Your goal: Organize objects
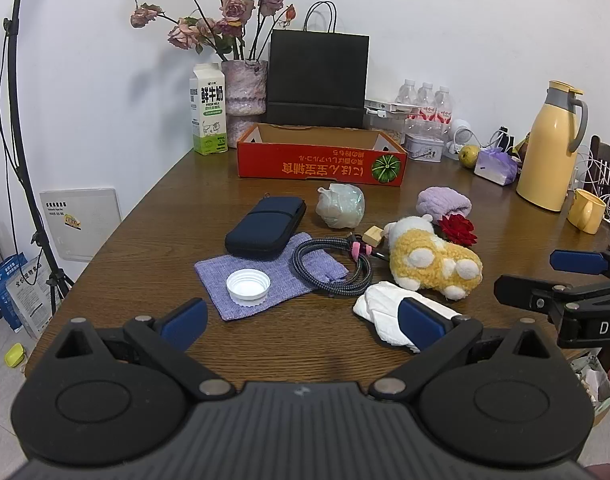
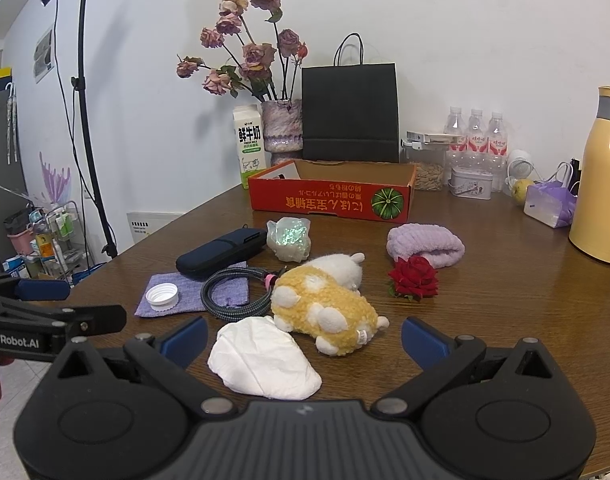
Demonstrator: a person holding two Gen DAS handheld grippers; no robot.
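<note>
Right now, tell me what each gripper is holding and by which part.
Nothing is held. The left gripper and the right gripper both stand open above the table, their blue pads clamping nothing; the white tissue only lies between them.

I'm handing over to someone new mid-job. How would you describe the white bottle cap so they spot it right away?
Start at the red cardboard box at the back of the wooden table and come toward the near edge to the purple cloth pouch lying flat. The white bottle cap sits on that pouch, open side up. It is the only small, round, ridged plastic piece; the nearby white tissue is soft and crumpled.
</note>
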